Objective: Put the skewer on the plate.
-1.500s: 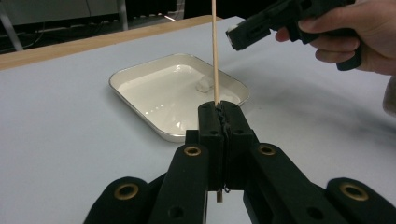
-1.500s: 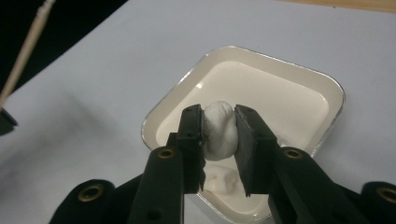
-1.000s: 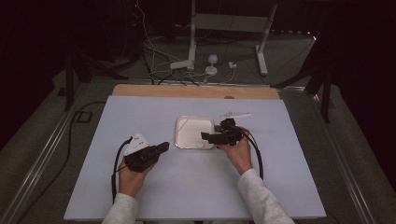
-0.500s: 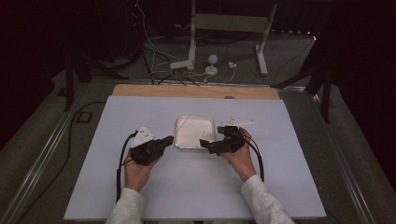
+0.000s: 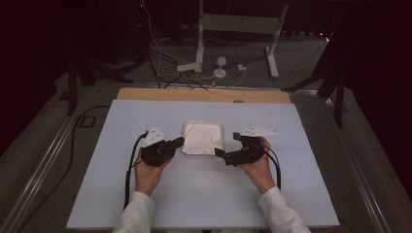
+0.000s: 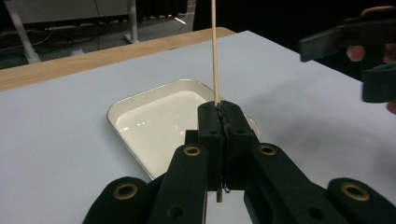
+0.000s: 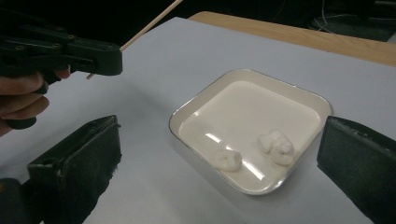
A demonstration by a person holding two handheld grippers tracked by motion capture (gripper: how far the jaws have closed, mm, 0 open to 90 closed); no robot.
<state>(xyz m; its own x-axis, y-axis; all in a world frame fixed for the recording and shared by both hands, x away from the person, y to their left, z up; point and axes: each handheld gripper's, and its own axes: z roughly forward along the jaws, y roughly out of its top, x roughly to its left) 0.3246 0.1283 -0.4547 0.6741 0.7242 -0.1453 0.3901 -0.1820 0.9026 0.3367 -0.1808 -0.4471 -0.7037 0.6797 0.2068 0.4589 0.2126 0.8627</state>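
Both hands have moved since the earlier pictures. The left gripper [image 5: 179, 142] has slid closer to the shiny square metal tray [image 5: 189, 148], so its tip now sits right at the tray's left edge. The right gripper [image 5: 227, 147] has pulled back from over the tray toward the person and now sits at the tray's near right corner. Its jaws have just been opening, and now they stand wide apart with nothing between them.

The left gripper [image 6: 223, 122] is clamped tight on a thin, long wooden stick [image 6: 214, 51]. The stick goes straight up from between the two black jaws, and a short end pokes out below them. In the right gripper view the stick [image 7: 150, 23] slants up and away from the left gripper [image 7: 103, 58].

Two small white lumpy pieces [image 7: 275, 141] lie inside the tray [image 7: 196, 103], close to its near right corner. They sit between the spread jaws of the right gripper [image 7: 219, 154] and a little in front of them, not touching them. The stick is off to the side of the pieces, well apart. The tray rests on a pale blue table [image 5: 145, 116].
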